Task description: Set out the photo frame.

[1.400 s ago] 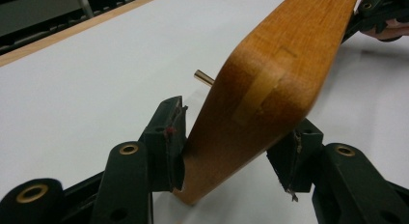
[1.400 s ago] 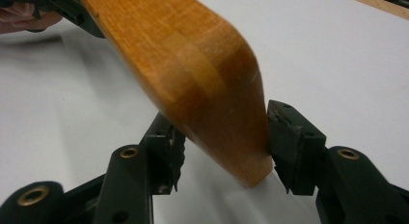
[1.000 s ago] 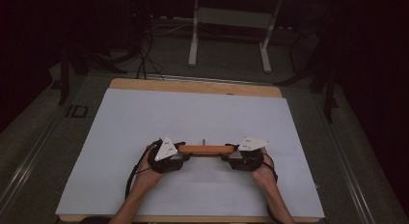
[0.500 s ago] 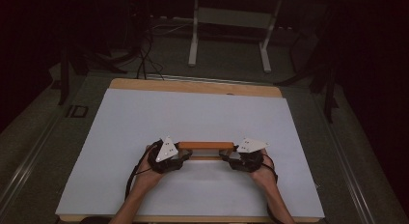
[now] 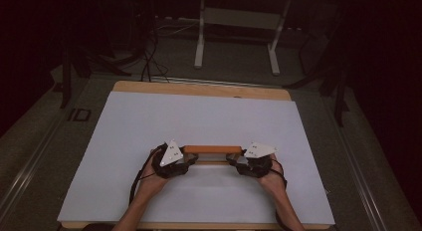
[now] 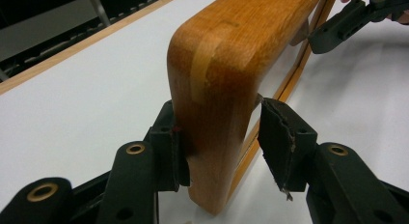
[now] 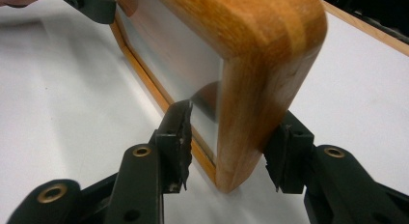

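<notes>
A thick wooden frame with a shiny pane stands on its long edge on the white table top, near the front. My left gripper holds its left end and my right gripper its right end. In the left gripper view the jaws straddle the frame's rounded corner; one pad presses the wood and the other meets it at its tip. In the right gripper view one pad touches the pane and the other sits behind the wood. Both grippers are shut on the frame.
The white top lies on a wooden board whose far edge shows. Beyond it, on the dark floor, are cables and the white legs of a stand. Forearms enter from the bottom edge.
</notes>
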Tool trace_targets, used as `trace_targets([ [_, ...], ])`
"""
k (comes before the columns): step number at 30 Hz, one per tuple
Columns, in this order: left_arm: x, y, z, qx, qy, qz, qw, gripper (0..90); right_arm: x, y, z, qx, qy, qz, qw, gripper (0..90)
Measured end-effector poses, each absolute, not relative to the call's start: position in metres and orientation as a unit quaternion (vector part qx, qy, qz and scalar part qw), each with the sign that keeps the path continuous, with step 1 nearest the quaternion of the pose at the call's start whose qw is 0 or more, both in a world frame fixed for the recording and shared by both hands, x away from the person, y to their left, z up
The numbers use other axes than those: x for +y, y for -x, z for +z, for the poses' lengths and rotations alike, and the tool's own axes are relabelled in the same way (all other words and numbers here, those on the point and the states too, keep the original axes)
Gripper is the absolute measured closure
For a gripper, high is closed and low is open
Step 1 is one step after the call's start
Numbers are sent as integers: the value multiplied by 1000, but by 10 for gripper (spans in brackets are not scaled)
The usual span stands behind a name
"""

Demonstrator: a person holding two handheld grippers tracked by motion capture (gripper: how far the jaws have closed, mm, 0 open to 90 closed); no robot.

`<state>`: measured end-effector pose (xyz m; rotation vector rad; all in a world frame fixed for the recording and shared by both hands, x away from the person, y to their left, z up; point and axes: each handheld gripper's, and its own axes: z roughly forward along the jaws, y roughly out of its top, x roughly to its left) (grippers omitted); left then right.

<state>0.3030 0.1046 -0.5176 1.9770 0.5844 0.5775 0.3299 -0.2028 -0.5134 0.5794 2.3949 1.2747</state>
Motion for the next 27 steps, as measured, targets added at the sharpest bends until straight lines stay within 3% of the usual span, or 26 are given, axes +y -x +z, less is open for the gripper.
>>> trace_targets([
  [27,105,-304,-503,259,-803,198,499,537,-210,-327,-500,842,-207,468,170,562],
])
